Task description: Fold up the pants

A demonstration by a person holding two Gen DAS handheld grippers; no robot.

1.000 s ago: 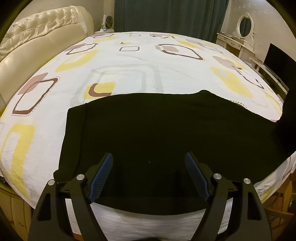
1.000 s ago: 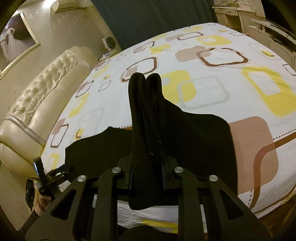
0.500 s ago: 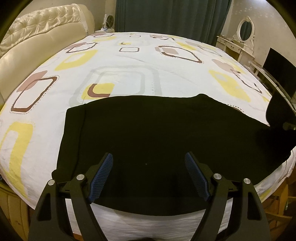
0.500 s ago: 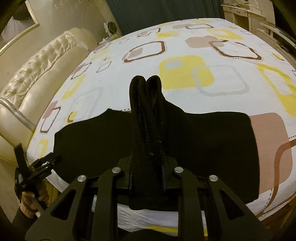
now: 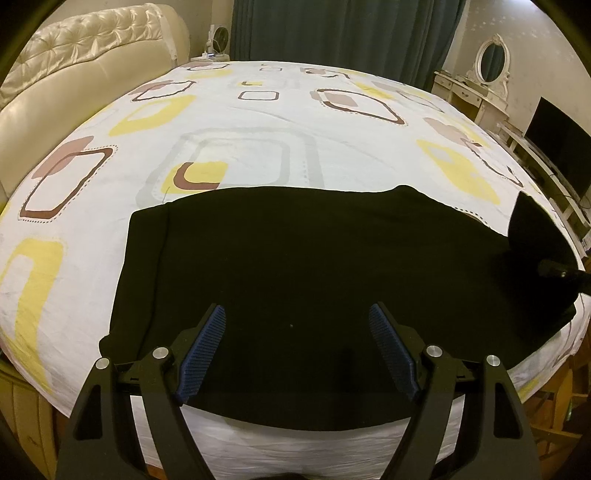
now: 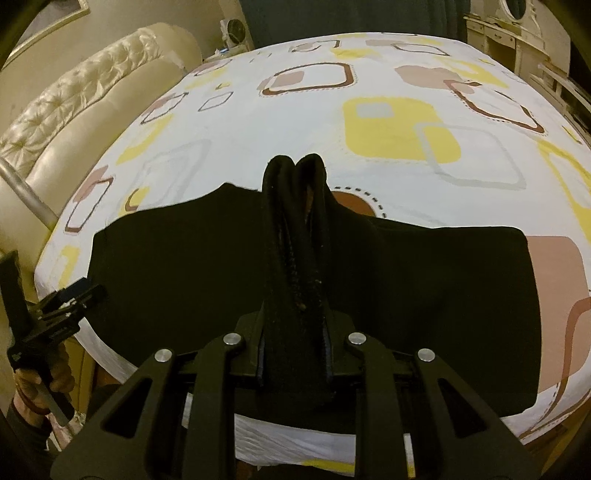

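Black pants (image 5: 295,266) lie spread flat across the near edge of a bed with a white patterned sheet (image 5: 240,147). My left gripper (image 5: 295,328) is open and empty, just above the near middle of the pants. My right gripper (image 6: 293,332) is shut on a bunched fold of the pants (image 6: 293,229), lifted up from the cloth (image 6: 443,295). In the left wrist view the right gripper (image 5: 554,271) shows at the far right with raised cloth. In the right wrist view the left gripper (image 6: 62,306) shows at the far left.
A cream tufted headboard (image 5: 74,74) stands at the left. Dark curtains (image 5: 343,33) hang behind the bed. A white dressing table with an oval mirror (image 5: 493,62) and a dark screen (image 5: 557,147) stand at the right.
My right gripper has moved leftward over the bed with the lifted fold held in it. My left gripper has stayed open over the pants.
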